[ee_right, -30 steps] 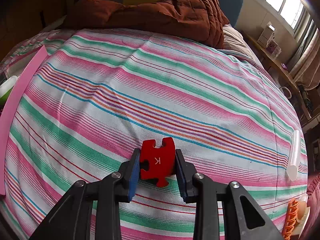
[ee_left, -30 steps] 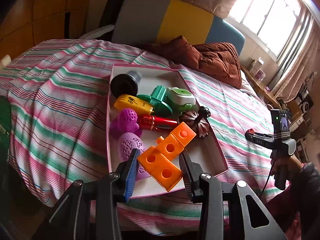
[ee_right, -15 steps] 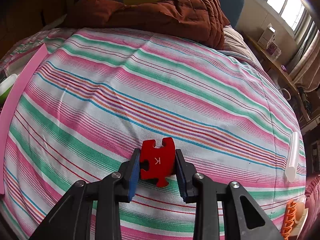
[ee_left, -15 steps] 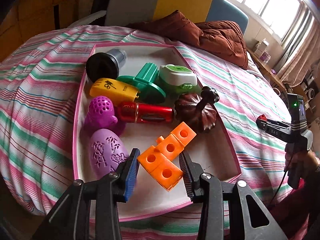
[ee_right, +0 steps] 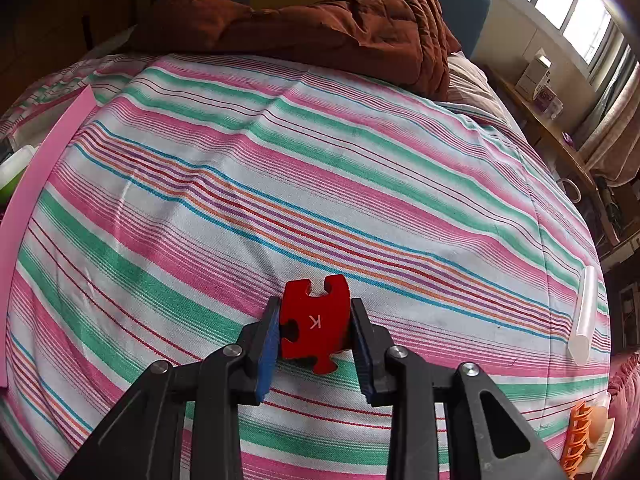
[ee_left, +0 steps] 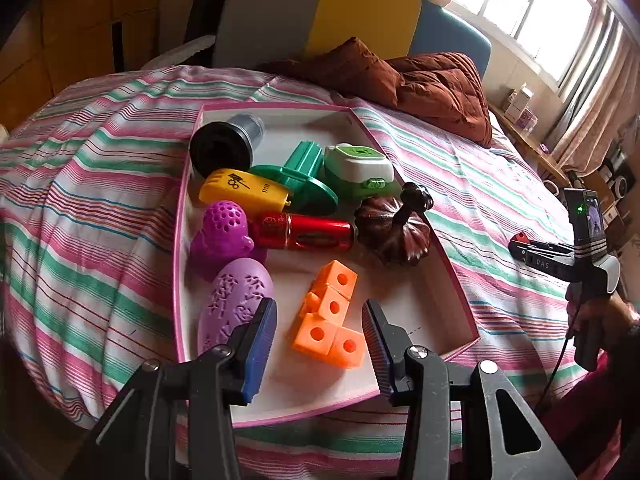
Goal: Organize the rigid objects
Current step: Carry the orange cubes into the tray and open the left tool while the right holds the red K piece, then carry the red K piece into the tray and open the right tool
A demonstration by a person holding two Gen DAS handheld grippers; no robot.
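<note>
An orange block piece made of joined cubes lies on the floor of the pink-rimmed white tray. My left gripper straddles it with the jaws opening. The left pad stands clear of the block and the right pad is close beside it. My right gripper is shut on a red puzzle piece marked K, just above the striped bedsheet. In the left wrist view the right gripper hovers to the right of the tray, held by a person's hand.
The tray also holds a black cylinder, a yellow case, a green part, a white-green box, a red tube, a dark pumpkin and two purple pieces. A brown quilt lies at the back, a white tube at the right.
The left gripper came down over the tray and its jaws widened. The orange block left the pads and now lies on the tray floor. The right gripper with the red piece held still.
</note>
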